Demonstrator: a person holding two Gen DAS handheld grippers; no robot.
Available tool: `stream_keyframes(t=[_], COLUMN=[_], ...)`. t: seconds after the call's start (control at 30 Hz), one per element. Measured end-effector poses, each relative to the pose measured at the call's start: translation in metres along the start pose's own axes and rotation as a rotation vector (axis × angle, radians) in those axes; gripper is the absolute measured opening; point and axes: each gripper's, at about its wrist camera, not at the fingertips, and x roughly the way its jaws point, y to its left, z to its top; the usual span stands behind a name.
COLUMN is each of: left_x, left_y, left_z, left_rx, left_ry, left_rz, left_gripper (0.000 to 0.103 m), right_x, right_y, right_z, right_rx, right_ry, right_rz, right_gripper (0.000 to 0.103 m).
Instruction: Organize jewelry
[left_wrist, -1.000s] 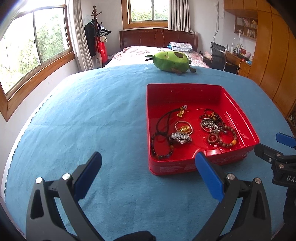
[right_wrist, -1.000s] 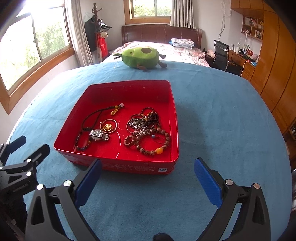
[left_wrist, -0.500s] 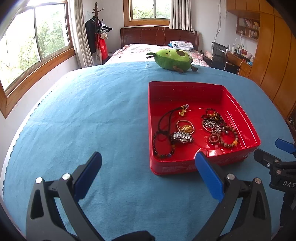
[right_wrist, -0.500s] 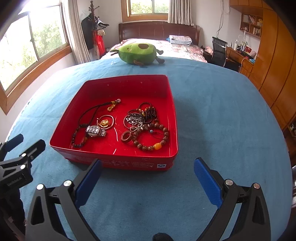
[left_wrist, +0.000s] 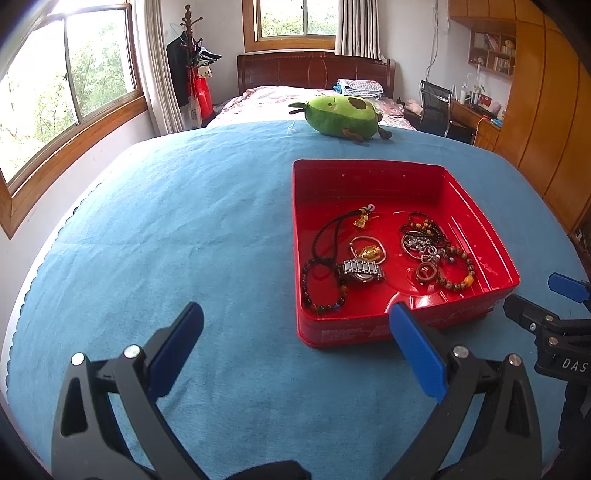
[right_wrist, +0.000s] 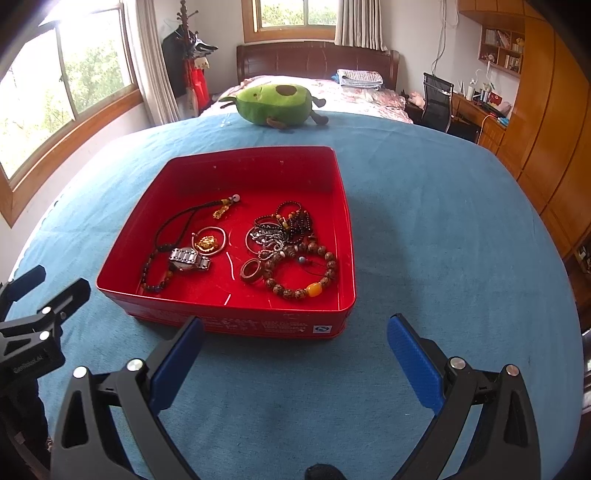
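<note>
Before red tin (right_wrist: 236, 314): both grippers (left_wrist: 295, 347) (right_wrist: 295, 354) agape (empty).

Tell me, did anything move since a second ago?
Both grippers, left and right, came a little nearer the red tray, which looks bigger now. Both stay open and empty. The jewelry, like the watch, lies untouched.

bright daylight from glaring windows (left_wrist: 70, 92); sharp, fisheye-bent edges.

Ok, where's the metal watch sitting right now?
The metal watch lies in the red tray, on its left half toward the near wall, in the right wrist view. It sits just below the gold charm ring and beside the dark bead bracelet.
</note>
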Motion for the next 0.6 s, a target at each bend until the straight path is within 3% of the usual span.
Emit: stream_keyframes(t=[0.6], left_x=[0.0038], left_y=[-0.002], left_z=[0.0004], left_rx=[0.013], left_ry=[0.007], left_rz=[0.003], left_gripper=[0.1], right_x=[0.0022], right_y=[-0.0011], right_z=[-0.0007], right_rx=[0.002], right_ry=[0.003], right_rz=[-0.008], right_gripper=[0.099])
